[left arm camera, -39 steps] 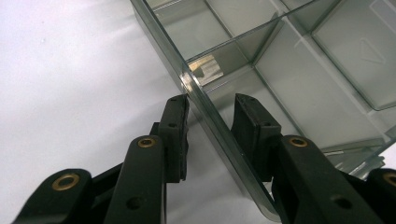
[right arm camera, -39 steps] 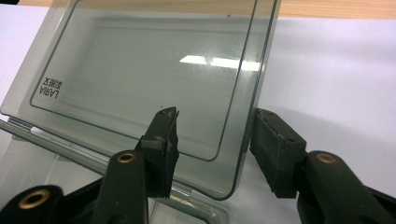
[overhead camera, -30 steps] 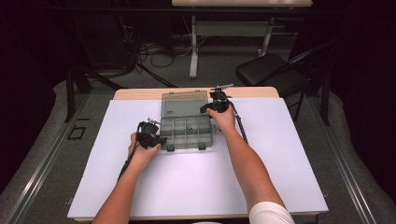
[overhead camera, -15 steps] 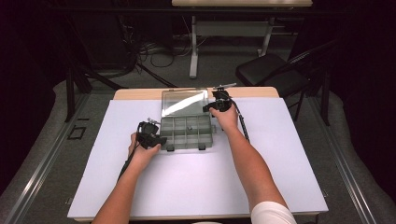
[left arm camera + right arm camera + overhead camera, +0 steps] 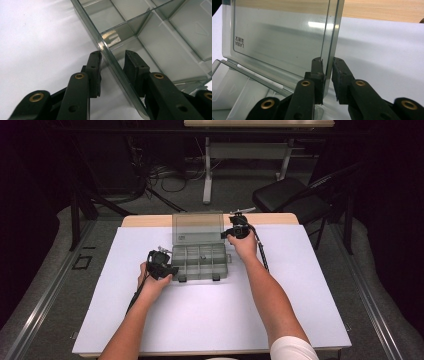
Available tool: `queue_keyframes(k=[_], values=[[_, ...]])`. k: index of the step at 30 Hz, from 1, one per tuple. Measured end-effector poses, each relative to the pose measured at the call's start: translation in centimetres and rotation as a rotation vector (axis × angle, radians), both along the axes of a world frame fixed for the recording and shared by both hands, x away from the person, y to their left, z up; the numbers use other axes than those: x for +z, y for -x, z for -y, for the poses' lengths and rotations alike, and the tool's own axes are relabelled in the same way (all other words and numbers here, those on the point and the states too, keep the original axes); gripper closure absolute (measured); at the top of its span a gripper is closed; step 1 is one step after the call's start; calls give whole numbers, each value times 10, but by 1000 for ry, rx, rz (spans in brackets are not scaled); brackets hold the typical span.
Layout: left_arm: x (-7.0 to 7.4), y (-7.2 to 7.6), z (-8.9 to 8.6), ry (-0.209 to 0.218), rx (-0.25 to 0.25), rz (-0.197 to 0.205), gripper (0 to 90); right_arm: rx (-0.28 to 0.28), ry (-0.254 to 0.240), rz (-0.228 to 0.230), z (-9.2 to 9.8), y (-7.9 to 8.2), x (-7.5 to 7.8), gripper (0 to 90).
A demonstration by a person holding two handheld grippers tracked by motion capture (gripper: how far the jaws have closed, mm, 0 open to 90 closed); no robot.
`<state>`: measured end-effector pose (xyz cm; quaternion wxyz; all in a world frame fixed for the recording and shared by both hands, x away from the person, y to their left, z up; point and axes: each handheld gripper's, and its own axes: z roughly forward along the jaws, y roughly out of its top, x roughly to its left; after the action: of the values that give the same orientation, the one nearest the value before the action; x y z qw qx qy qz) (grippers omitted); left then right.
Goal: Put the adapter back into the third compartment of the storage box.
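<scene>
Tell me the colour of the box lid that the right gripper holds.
The lid is clear plastic with a smoky grey tint, seen best in the right gripper view.

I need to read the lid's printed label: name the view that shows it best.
The right gripper view: the lid stands close up, its label visible. The high view shows the lid small, the label a speck. The left gripper view shows the compartments.
</scene>
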<state>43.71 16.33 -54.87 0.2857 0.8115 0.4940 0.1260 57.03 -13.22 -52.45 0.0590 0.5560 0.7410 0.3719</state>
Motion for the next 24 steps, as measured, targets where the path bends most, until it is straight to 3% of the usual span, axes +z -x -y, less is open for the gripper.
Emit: queue_keyframes(k=[7,8,14,21,24], values=[[0,0,0,-1,-1,2,672,6,-36,1,5,1,0,838],[0,0,0,-1,0,2,672,8,-22,-8,5,1,1,838],[0,0,0,0,1,4,673,26,-21,57,5,6,0,843],[0,-1,0,1,2,3,673,4,-47,123,6,15,-4,849],[0,-1,-1,5,3,2,672,-14,-42,175,4,21,-6,851]])
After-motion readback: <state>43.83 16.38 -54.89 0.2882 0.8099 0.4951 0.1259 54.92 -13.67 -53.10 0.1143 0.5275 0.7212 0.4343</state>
